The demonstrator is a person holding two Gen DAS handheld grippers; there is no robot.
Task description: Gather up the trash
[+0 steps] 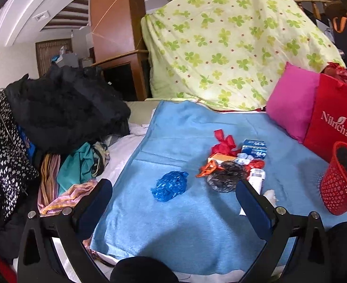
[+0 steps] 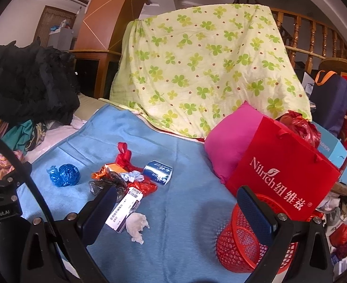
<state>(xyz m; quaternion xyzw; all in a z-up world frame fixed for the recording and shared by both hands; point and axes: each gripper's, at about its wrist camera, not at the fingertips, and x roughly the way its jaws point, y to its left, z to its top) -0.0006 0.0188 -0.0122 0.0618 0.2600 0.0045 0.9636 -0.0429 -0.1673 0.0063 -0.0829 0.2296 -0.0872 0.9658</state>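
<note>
Trash lies on a blue blanket [image 1: 173,231]: a crumpled blue wrapper [image 1: 170,185] [image 2: 65,175], a dark plastic bag [image 1: 226,176] [image 2: 107,184], red ribbon [image 1: 224,142] [image 2: 124,156], a blue packet [image 1: 253,148] [image 2: 158,172], a white box [image 2: 124,210] and a white tissue [image 2: 137,226]. A red mesh basket [image 2: 241,240] [image 1: 337,186] stands at the right. My left gripper [image 1: 173,202] is open and empty just before the blue wrapper. My right gripper [image 2: 175,210] is open and empty, its right finger over the basket rim.
A red Nilrich bag [image 2: 284,176] and a pink cushion [image 2: 232,146] stand behind the basket. A clover-print sheet [image 2: 201,70] covers something at the back. A pile of dark clothes [image 1: 62,108] lies at the left.
</note>
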